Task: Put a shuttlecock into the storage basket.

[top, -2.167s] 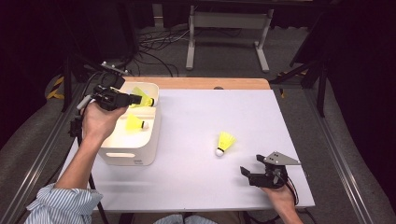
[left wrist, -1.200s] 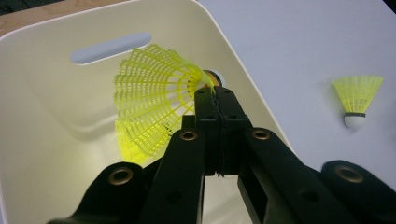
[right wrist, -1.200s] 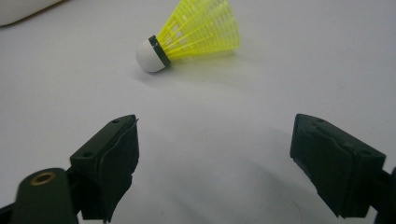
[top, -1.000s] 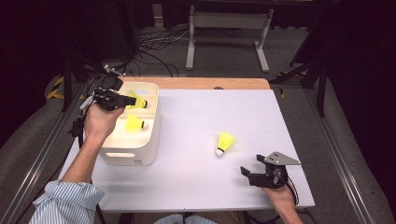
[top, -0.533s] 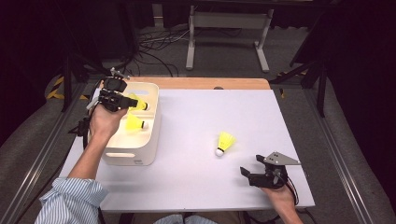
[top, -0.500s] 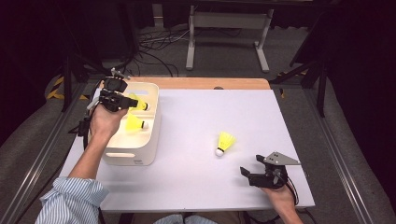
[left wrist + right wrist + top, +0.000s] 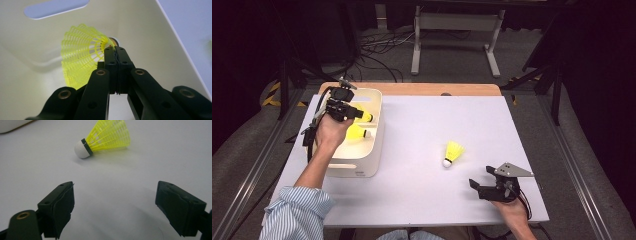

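White table [image 7: 422,190]: shuttlecock [image 7: 453,152] lies cork toward gaping right gripper [image 7: 484,186].

Bin [image 7: 362,165] table-left [image 7: 422,200], perhaps two shuttlecocks inside [image 7: 356,132]; third shuttlecock [image 7: 452,152] right, on table.

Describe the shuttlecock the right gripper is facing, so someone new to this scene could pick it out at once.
On the white table, look right of the white bin, just ahead of the open right gripper. The yellow shuttlecock lies there on its side, alone on the bare top; the other yellow ones are at the bin.
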`<state>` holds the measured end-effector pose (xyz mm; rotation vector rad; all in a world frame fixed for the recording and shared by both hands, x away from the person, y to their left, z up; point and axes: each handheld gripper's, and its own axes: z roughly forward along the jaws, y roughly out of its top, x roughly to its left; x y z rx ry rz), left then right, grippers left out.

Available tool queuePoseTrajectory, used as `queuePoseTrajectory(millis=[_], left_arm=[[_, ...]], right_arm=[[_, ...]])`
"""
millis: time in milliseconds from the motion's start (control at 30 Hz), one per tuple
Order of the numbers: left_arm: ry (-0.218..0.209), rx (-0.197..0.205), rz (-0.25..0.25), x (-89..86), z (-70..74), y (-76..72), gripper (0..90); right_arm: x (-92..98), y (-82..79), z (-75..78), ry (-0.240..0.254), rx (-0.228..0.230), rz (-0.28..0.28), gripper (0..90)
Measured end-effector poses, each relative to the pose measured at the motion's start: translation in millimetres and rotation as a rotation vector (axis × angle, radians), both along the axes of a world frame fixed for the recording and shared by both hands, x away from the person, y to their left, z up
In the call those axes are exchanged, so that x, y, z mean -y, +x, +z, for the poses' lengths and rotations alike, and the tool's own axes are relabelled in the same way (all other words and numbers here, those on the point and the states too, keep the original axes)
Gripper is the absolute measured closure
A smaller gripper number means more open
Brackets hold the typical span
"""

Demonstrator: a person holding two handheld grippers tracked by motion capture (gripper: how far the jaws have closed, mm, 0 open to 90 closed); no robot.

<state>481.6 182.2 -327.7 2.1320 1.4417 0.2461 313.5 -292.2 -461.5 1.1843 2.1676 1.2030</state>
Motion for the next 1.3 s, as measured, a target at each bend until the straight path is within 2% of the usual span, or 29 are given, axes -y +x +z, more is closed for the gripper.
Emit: queuePoseTrajectory(millis=[533, 600, 1033, 1133, 1300], left_arm=[[-0.001, -0.029, 0.024, -0.9, -13.5, 10.0, 88.8], [-0.002, -0.042, 0.023, -1.4, -14.8, 10.9, 88.6], [0.001, -0.051, 0.046, -7.0, -17.2, 12.9, 88.2], [-0.013, -0.052, 0.051, -8.2, -17.4, 13.2, 87.9], [0.001, -0.061, 0.051, -7.9, -16.7, 13.0, 79.9]], right_arm=[[0.6, -0.3, 0.4, 0.006, -0.001, 0.000, 16.0], [0.5, -0.3, 0.4, 0.007, -0.001, 0.001, 16.0], [-0.4, 0.1, -0.2, 0.003, -0.005, 0.004, 16.0], [-0.4, 0.3, -0.2, 0.003, -0.006, 0.003, 16.0], [-0.3, 0.4, -0.2, 0.004, -0.006, 0.002, 16.0]])
